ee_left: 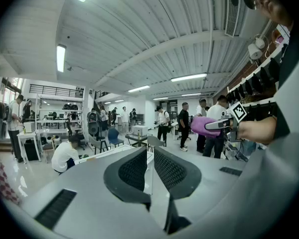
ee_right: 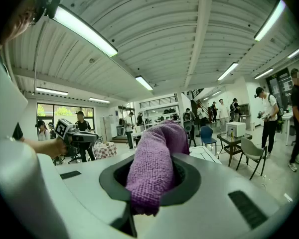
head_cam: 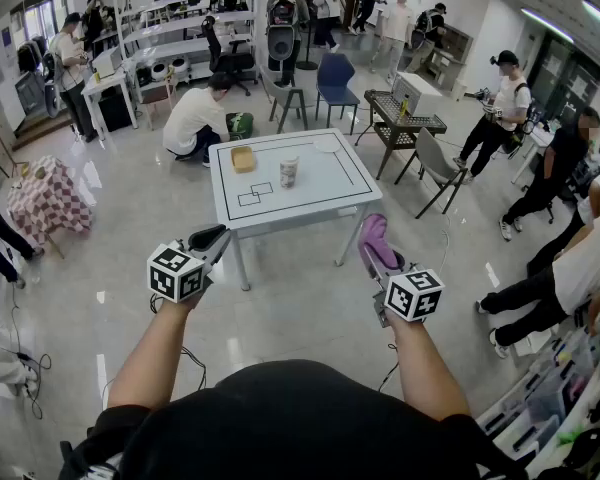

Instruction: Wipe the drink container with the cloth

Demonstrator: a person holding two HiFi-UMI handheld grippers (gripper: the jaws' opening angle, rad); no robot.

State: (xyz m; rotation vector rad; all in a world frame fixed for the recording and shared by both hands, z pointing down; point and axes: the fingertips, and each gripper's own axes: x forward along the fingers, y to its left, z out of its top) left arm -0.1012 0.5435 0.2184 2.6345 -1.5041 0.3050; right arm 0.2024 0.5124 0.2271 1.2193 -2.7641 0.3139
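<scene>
Far left: a small table with a checked cover point(head_cam: 45, 200) on a glossy grey floor point(head_cam: 310, 308). The left claw point(head_cam: 214, 235) hangs over the floor, well short of the surface, with its pads pressed together. The white square surface point(head_cam: 325, 183), marked with black outlines, stands mid-room. A tan block point(head_cam: 243, 159) sits on its left part. The cup point(head_cam: 289, 172) is upright just right of the block, near the middle, well apart from both claws. A person crouching point(head_cam: 194, 118) is behind the surface, with a blue chair point(head_cam: 334, 78) further back. The right claw point(head_cam: 375, 254), also over the floor, is pinching a purple cloth point(head_cam: 377, 230). A grey chair point(head_cam: 435, 163) and standing people are at right.

Hard to tell: the cloth bulges over the right pads and covers them. The cup's print is too small to read. A pale round thing at the surface's back edge is unclear. Both gripper views show the surface mostly blocked by the claw bodies.
</scene>
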